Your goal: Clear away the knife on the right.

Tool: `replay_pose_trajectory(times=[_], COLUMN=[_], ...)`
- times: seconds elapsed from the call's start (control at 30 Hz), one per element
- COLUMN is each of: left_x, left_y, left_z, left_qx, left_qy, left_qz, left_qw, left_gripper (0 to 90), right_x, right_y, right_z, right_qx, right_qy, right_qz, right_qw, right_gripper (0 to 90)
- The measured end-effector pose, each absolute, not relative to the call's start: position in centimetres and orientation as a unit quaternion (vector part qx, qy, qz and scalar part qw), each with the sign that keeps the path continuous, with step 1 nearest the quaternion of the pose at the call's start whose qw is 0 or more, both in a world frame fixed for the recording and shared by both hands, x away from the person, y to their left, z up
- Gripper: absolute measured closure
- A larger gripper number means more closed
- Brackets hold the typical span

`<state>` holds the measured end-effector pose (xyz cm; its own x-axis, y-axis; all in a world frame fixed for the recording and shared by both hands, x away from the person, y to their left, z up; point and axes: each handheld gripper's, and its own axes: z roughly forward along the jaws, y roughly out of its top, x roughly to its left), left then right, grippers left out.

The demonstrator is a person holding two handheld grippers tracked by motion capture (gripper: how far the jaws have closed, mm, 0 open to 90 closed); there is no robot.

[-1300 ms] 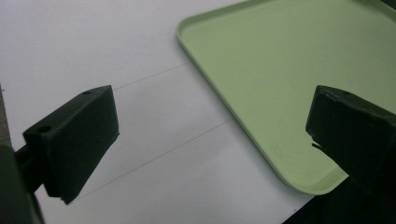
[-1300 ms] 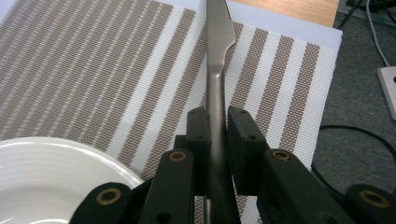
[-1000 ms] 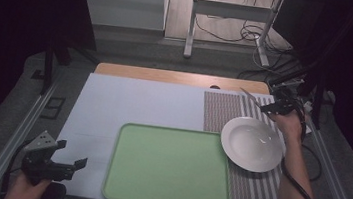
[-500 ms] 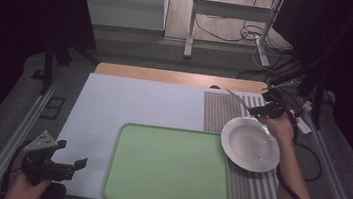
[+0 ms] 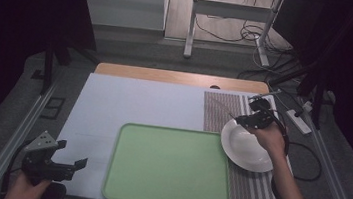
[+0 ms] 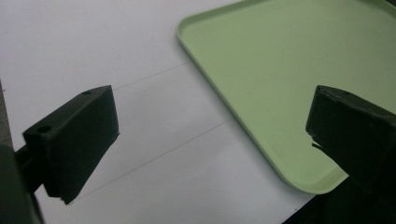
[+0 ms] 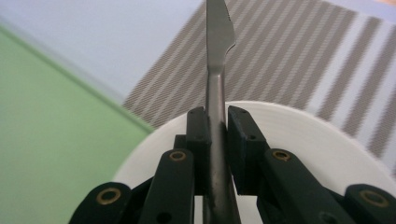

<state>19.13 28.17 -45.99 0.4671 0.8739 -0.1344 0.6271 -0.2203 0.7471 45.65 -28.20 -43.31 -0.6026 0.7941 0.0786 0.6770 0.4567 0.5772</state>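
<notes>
— Steel, that's what sits in my right gripper point(image 7: 215, 122): a table knife point(image 7: 217, 70), its handle pinched between the two black jaws, which stand nearly together with only the thickness of the metal between them.

— Which way does the blade lie?

— In the right gripper view it runs straight out ahead of me, serrated tip farthest off, over the striped grey-and-white placemat point(image 7: 299, 60). Directly below my jaws there is the white plate point(image 7: 299, 135); the knife hangs above it, and I cannot tell whether it touches the rim.

— And from above?

— In the high view my right gripper point(image 5: 248, 119) is at the far left edge of the plate point(image 5: 248, 155), which rests on the placemat point(image 5: 218, 109) at the right side of the table. The knife's blade itself is too small and dark there for me to make out. The plate's left edge lies just beside the green tray point(image 5: 169, 166), which has nothing on it.

— Your other hand?

— My left gripper point(image 5: 69, 165) is well apart from all that, at the near left corner of the pale blue table cover point(image 5: 139, 100). In the left gripper view its jaws stand wide apart with nothing between them, looking across the bare cover toward the tray's point(image 6: 280, 70) rounded near corner.

— So only one grip?

— Yes: the knife, in the right.
</notes>
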Motion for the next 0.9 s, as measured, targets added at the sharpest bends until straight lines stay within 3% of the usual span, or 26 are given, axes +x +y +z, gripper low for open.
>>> replay_pose_trajectory(times=[0.9], left_x=[19.1], left_y=[28.2], left_z=[-46.0], left_qx=[0.765], left_qy=[0.49], left_qz=[0.16], left_qw=[0.387], left_gripper=[2.5], right_x=[35.4], right_y=[-21.9], right_z=[-46.0], right_qx=[0.354], right_qy=[0.897], right_qz=[0.26], right_qw=[0.053], right_gripper=[80.0])
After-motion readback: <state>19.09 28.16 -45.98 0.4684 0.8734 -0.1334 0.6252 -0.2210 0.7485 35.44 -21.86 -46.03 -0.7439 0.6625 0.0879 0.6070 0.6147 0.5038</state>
